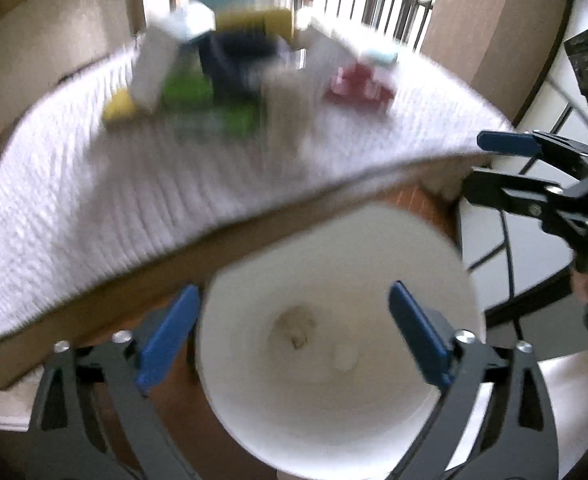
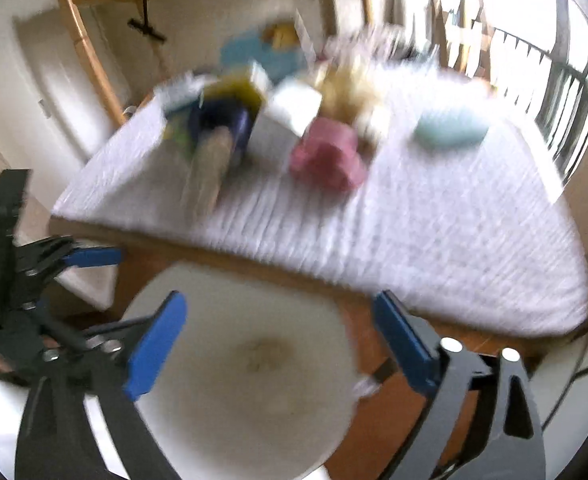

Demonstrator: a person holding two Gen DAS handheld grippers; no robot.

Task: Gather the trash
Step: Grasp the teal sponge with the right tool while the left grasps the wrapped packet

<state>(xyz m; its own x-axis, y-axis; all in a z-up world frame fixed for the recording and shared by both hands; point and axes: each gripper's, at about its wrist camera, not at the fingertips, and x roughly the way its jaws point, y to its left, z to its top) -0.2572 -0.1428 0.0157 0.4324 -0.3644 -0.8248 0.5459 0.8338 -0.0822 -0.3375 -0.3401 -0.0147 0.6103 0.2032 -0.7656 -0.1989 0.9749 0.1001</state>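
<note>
Claws [image 1: 294, 332] [image 2: 279, 344] wide apart, above white bin [image 1: 334, 264]

home living or dining room, wooden bench [image 1: 105, 280] under white ribbed cloth [image 1: 93, 184], blurred boxes and household packages [image 2: 326, 156] piled on it, white bin [image 1: 334, 340] on floor, balcony railing [image 1: 374, 0] behind bright window, plain door [image 2: 53, 92], wood trim

Tabletop clutter [image 1: 229, 80] blurred (bin [image 1: 334, 420] bottom cropped).
</note>
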